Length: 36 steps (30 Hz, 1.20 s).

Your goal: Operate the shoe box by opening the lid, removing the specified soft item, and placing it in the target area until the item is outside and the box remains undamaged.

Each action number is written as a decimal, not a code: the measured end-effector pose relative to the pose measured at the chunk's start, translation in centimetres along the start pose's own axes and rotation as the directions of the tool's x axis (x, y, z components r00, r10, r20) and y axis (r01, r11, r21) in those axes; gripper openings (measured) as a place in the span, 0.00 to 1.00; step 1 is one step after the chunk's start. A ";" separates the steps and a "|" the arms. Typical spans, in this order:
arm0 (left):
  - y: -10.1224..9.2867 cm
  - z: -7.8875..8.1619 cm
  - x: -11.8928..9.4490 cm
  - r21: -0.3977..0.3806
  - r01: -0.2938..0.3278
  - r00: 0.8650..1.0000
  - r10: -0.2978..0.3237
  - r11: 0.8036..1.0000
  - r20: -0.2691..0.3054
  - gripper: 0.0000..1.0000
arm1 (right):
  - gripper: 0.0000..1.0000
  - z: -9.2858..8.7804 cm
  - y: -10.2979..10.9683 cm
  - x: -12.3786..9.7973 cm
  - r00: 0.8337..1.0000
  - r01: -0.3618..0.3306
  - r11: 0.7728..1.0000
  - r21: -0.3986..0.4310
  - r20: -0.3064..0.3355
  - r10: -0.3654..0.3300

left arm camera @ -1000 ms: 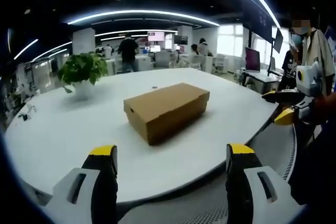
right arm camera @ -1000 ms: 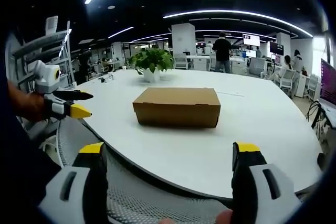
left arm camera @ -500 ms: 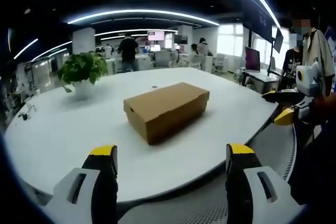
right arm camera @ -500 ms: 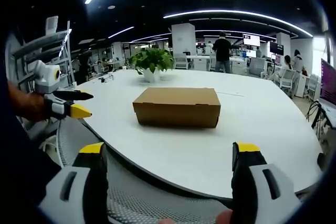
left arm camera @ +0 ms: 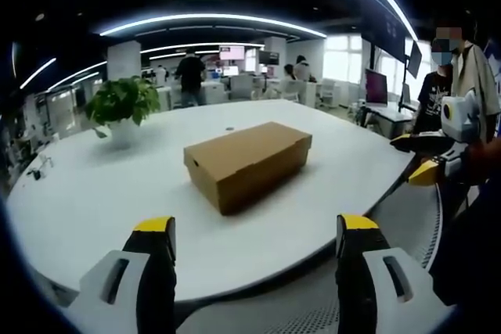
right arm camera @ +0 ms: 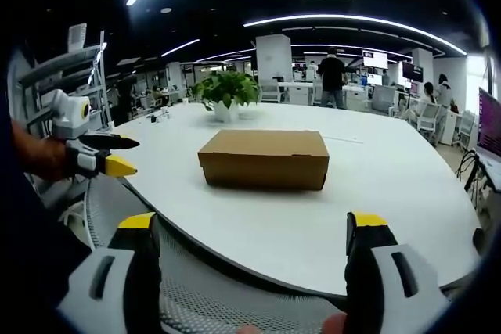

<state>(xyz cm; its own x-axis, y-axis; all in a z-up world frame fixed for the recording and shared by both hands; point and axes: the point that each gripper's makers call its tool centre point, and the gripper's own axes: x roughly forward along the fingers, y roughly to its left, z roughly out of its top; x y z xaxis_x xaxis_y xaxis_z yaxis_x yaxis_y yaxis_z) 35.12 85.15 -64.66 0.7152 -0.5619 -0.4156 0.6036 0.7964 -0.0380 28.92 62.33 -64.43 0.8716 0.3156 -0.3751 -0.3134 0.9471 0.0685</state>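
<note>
Shoe box (left arm camera: 246,163) – brown cardboard, lid shut – sits mid-bench on white round bench (left arm camera: 94,193), potted plant (left arm camera: 121,107) beyond at 10 o'clock. Left tool (left arm camera: 254,232) held level short of bench edge, jaws spread wide, pinching nothing. Right tool (right arm camera: 254,228) likewise spread, empty, aimed at box long side. Each tool enters other's view at the side – right tool at 3 o'clock, left tool at 9 o'clock, yellow tips apart.

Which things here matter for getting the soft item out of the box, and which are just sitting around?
Job: closed shoe box; left gripper, open; right gripper, open; white table as likely drop spot.
Lying about: potted plant; mesh chair back; office desks behind.
</note>
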 end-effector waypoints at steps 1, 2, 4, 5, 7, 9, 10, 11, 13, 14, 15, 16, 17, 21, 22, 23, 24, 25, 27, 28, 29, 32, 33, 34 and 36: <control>0.0 0.0 0.0 0.000 0.000 1.000 0.000 1.000 -0.001 0.86 | 0.94 0.0 0.0 0.0 1.000 0.000 1.000 -0.001 -0.001 0.000; 0.0 0.0 0.0 0.002 0.000 1.000 0.000 1.000 0.000 0.86 | 0.94 0.0 0.0 0.0 1.000 0.000 1.000 -0.001 -0.001 0.000; 0.0 0.0 0.0 0.001 0.003 1.000 -0.003 1.000 0.001 0.86 | 0.94 0.0 0.0 0.0 1.000 0.000 1.000 0.000 -0.001 0.000; 0.0 0.0 0.0 0.002 0.002 1.000 -0.002 1.000 -0.001 0.86 | 0.94 0.0 0.0 0.0 1.000 0.000 1.000 -0.001 -0.002 0.000; -0.1 0.0 0.0 0.001 0.003 1.000 -0.003 1.000 -0.001 0.86 | 0.94 0.0 0.0 0.0 1.000 0.000 1.000 0.000 -0.003 0.000; 0.0 0.0 0.0 0.001 0.002 1.000 -0.002 1.000 0.000 0.86 | 0.94 0.0 0.0 0.0 1.000 0.001 1.000 0.000 -0.002 -0.001; -0.1 0.0 0.0 -0.002 0.004 1.000 -0.004 1.000 0.000 0.85 | 0.94 0.0 0.0 0.0 1.000 0.001 1.000 0.000 -0.002 -0.001; -0.1 0.0 0.0 -0.002 0.004 1.000 -0.004 1.000 -0.003 0.85 | 0.94 0.0 0.0 0.0 1.000 0.001 1.000 0.000 -0.003 -0.001; -0.1 0.0 0.0 0.000 0.004 1.000 -0.004 1.000 0.000 0.85 | 0.94 0.0 0.0 0.0 1.000 0.001 1.000 0.002 -0.003 -0.001; -0.1 0.0 0.0 -0.001 0.005 1.000 -0.005 1.000 0.000 0.85 | 0.94 0.0 0.0 0.0 1.000 0.001 1.000 0.002 -0.003 -0.001; -0.1 0.0 0.1 0.000 0.005 1.000 -0.005 1.000 -0.002 0.85 | 0.94 0.0 0.0 0.0 1.000 0.001 1.000 0.001 -0.004 -0.001; -0.1 0.0 0.1 0.002 0.005 1.000 -0.005 1.000 -0.002 0.85 | 0.94 0.0 0.0 0.0 1.000 0.001 1.000 0.001 -0.004 -0.001; -0.1 0.0 0.1 0.002 0.005 1.000 -0.005 1.000 -0.002 0.86 | 0.94 0.0 0.0 0.0 1.000 0.001 1.000 0.002 -0.004 -0.001; -0.1 0.0 0.1 0.001 0.007 1.000 -0.007 1.000 -0.004 0.85 | 0.94 0.0 0.0 0.0 1.000 0.000 1.000 0.002 -0.006 0.000; -0.1 0.0 0.1 0.000 0.007 1.000 -0.007 1.000 -0.005 0.85 | 0.94 0.0 0.0 0.0 1.000 -0.001 1.000 0.002 -0.006 0.001; -0.1 0.0 0.1 0.003 0.007 1.000 -0.007 1.000 -0.004 0.85 | 0.94 0.0 0.0 0.0 1.000 -0.001 1.000 0.002 -0.007 0.001; -0.1 0.1 0.1 0.005 0.007 1.000 -0.007 1.000 -0.002 0.85 | 0.94 0.0 0.0 0.0 1.000 -0.002 1.000 0.001 -0.009 0.002; -0.1 0.0 0.1 0.004 0.008 1.000 -0.008 1.000 -0.004 0.85 | 0.94 0.0 0.0 0.0 1.000 -0.002 1.000 0.002 -0.010 0.002; -0.1 0.1 0.1 0.003 0.007 1.000 -0.007 1.000 -0.005 0.85 | 0.94 -0.1 0.0 0.1 1.000 -0.002 1.000 0.003 -0.013 0.002; -0.1 0.1 0.2 0.002 0.009 1.000 -0.009 1.000 -0.006 0.85 | 0.94 0.0 0.0 0.1 1.000 -0.003 1.000 0.003 -0.013 0.003; -0.1 0.1 0.2 0.002 0.010 1.000 -0.010 1.000 -0.006 0.85 | 0.94 0.0 0.0 0.1 1.000 -0.003 1.000 0.004 -0.012 0.003; -0.1 0.1 0.2 0.004 0.012 1.000 -0.012 1.000 -0.008 0.85 | 0.94 -0.1 0.0 0.1 1.000 -0.003 1.000 0.004 -0.015 0.003; -0.1 0.1 0.2 0.006 0.011 1.000 -0.011 1.000 -0.009 0.86 | 0.94 -0.1 0.0 0.1 1.000 -0.002 1.000 0.004 -0.017 0.002; -0.1 0.1 0.2 0.007 0.010 1.000 -0.010 1.000 -0.009 0.86 | 0.94 -0.1 0.0 0.1 1.000 -0.001 1.000 0.004 -0.017 0.001; -0.1 0.1 0.3 0.006 0.014 1.000 -0.013 1.000 -0.010 0.86 | 0.94 -0.1 0.0 0.1 1.000 0.000 1.000 0.005 -0.019 0.000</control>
<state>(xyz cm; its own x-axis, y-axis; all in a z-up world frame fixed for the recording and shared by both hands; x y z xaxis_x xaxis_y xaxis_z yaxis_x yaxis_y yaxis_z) 35.33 84.91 -64.68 0.7034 -0.5703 -0.4244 0.6154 0.7873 -0.0381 29.02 62.33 -64.58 0.8643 0.3148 -0.3922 -0.3118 0.9473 0.0733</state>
